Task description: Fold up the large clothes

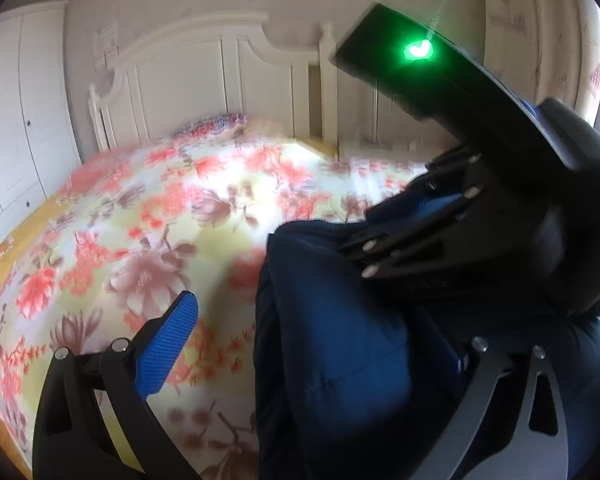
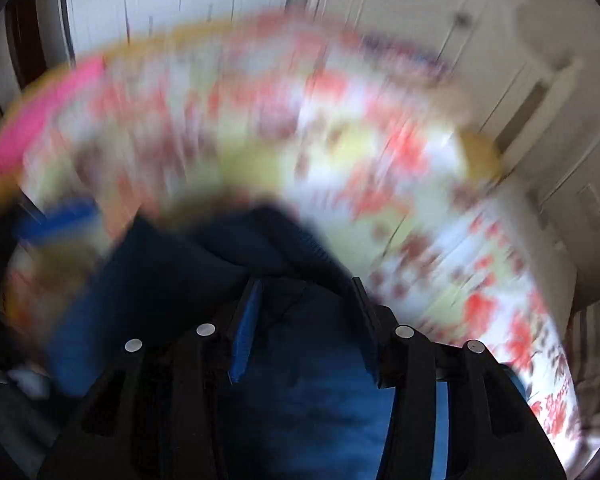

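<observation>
A dark navy padded garment (image 1: 332,344) hangs above the floral bedspread (image 1: 140,216). In the left wrist view my left gripper (image 1: 312,352) stands wide open; its left blue pad (image 1: 166,346) is free and the cloth drapes over the right finger. My right gripper (image 1: 480,216), with a green light, holds the cloth at the upper right. In the right wrist view, which is blurred, my right gripper (image 2: 304,332) has the navy garment (image 2: 300,400) bunched between its blue pads (image 2: 244,336).
A white headboard (image 1: 204,80) stands behind the bed, and white wardrobe doors (image 1: 16,120) stand at the left. A pink item (image 2: 40,128) lies at the bed's far edge. A window glares at the right.
</observation>
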`<state>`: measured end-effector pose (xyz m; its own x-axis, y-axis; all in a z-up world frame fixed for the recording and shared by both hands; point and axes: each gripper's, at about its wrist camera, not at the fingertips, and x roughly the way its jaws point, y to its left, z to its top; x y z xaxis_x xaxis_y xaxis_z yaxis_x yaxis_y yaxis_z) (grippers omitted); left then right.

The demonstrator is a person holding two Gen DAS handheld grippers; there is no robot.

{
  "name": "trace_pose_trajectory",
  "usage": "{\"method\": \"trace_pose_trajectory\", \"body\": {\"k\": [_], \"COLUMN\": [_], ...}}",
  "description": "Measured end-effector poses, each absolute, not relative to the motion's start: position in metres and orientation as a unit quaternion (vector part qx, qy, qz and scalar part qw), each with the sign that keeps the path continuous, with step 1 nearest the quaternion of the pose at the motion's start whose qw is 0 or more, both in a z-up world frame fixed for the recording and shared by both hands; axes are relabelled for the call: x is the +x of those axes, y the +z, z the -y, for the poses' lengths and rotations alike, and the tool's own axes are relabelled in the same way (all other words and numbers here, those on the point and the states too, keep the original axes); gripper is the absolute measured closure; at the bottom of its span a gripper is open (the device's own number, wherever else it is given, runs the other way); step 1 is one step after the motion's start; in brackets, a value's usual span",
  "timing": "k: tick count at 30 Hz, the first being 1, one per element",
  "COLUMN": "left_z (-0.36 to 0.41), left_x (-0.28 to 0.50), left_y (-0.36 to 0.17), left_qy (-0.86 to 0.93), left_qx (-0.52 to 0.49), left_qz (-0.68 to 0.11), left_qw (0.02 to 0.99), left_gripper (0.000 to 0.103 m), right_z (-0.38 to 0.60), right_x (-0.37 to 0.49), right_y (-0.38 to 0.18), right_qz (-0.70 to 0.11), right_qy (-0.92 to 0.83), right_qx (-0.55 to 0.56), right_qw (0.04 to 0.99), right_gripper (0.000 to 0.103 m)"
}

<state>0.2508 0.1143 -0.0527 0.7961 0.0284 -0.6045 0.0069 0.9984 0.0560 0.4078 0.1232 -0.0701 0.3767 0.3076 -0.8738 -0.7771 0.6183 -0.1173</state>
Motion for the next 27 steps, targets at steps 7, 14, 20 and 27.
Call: {"method": "trace_pose_trajectory", "body": {"k": [7,14,20,27], "left_z": [-0.123,-0.124,-0.15,-0.193], "left_x": [0.25,0.247,0.226,0.208], "left_y": [-0.055,-0.052,-0.052,-0.079], "left_qy": [-0.007,-0.01,-0.052,-0.155], "left_qx": [0.005,0.006,-0.069,-0.208], "left_qz": [-0.328,-0.338,-0.369,-0.437], "left_qw": [0.945,0.941,0.925,0.861], "left_gripper": [0.002,0.002,0.002,0.002], "right_z": [-0.091,0.03,0.113,0.128], "right_x": [0.387,0.31,0.248,0.234], "right_y": [-0.034,-0.006,-0.062,-0.116], "right_qz": [-0.389,-0.333,-0.386,-0.423], "right_qy": [0.316,0.277,0.286,0.355], "right_qx": [-0.221,-0.075,0.08,0.228], "right_qw": [0.837,0.898,0.873,0.802], "right_gripper": [0.056,0.013,0.011,0.008]}}
